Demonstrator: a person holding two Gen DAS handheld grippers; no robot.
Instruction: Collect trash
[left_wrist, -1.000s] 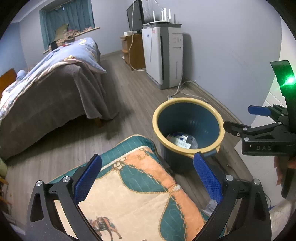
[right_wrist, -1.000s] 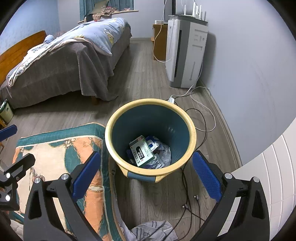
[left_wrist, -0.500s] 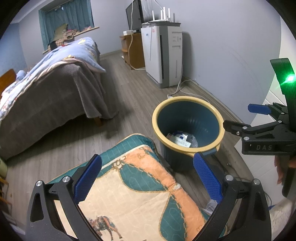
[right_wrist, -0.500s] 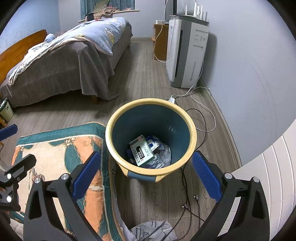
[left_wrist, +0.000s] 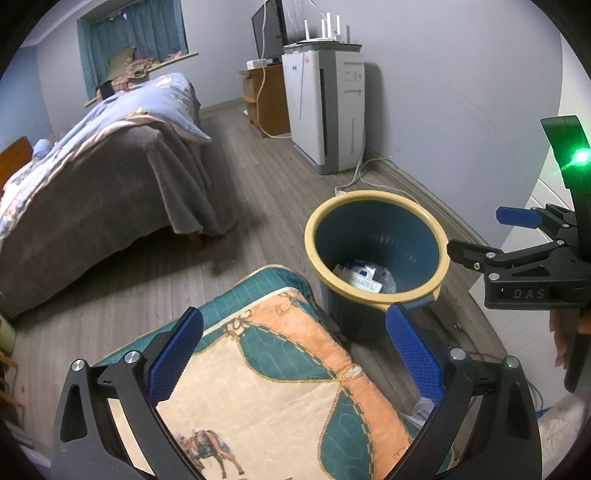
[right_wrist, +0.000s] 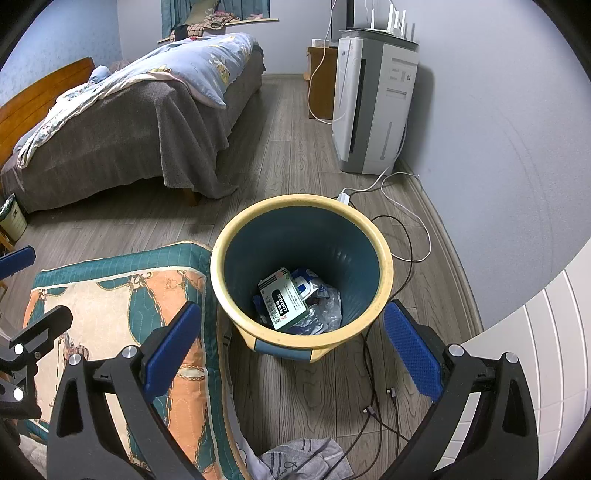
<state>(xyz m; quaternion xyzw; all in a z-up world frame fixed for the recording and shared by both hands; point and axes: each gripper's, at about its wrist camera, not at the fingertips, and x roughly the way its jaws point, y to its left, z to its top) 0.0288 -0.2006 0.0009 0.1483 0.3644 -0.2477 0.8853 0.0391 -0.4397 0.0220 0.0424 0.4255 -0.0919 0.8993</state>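
A blue trash bin with a yellow rim (right_wrist: 384, 266) (left_wrist: 314, 236) stands on the wood floor. Inside lie a green-and-white carton (right_wrist: 282, 299), crumpled plastic (right_wrist: 325, 306) and other trash. My right gripper (right_wrist: 291, 343) is open and empty, held above the bin's near rim. My left gripper (left_wrist: 293, 349) is open and empty, above a patterned quilt (left_wrist: 280, 380) left of the bin. The right gripper's body shows at the right edge of the left wrist view (left_wrist: 524, 273).
A bed (right_wrist: 129, 118) stands to the left, a white air purifier (right_wrist: 369, 107) by the back wall. Cables (right_wrist: 402, 229) run on the floor right of the bin. A grey cloth (right_wrist: 303, 458) lies near me. A white cabinet (right_wrist: 546, 339) is at right.
Almost nothing has moved. Both grippers stay open and hover in the same places over the quilt and the bin.
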